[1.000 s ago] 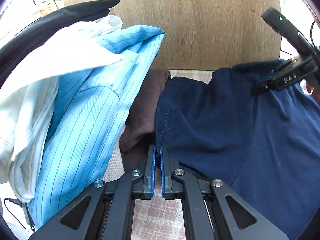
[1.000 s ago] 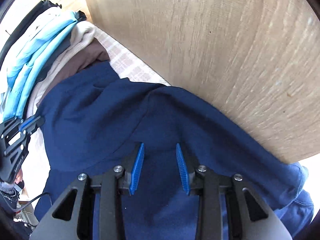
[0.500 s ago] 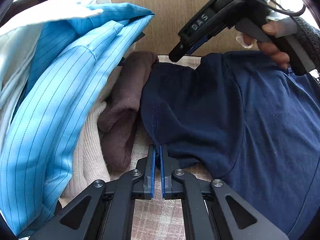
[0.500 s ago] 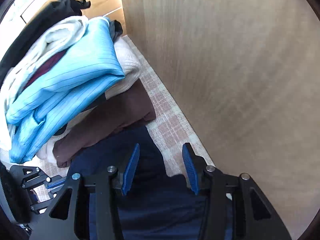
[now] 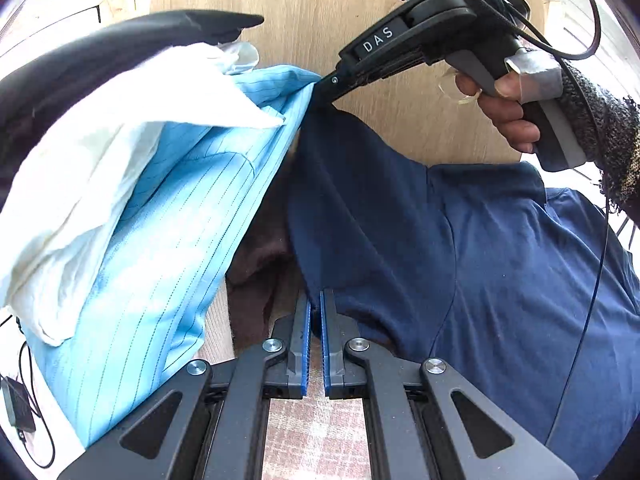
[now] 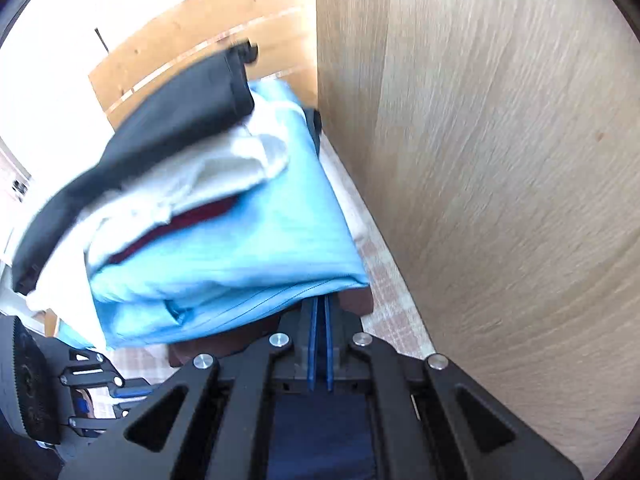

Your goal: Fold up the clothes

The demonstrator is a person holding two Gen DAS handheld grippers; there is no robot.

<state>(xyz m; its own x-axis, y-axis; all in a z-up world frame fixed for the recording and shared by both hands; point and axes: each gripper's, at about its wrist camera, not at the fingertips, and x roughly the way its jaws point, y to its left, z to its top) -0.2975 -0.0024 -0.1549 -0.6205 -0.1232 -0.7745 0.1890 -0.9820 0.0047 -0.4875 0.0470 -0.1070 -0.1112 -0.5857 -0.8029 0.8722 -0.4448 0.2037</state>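
The navy shirt (image 5: 460,264) fills the right and centre of the left wrist view, lying on the checked cloth (image 5: 304,436); one edge is drawn up into a ridge toward the upper centre of the frame. The left gripper (image 5: 315,312) at bottom centre is clamped on the shirt's near edge, as it was a second ago. The right gripper (image 5: 326,82), held by a hand (image 5: 504,108) at upper right, pinches the top of that ridge with its fingers together; a second ago its jaws stood apart, low over the flat fabric. In the right wrist view its blue pads (image 6: 313,344) meet, with navy cloth below them. The pile of folded clothes (image 5: 132,208) occupies the left, the light blue striped piece topmost beside the ridge, and a wooden panel (image 6: 500,180) stands behind.
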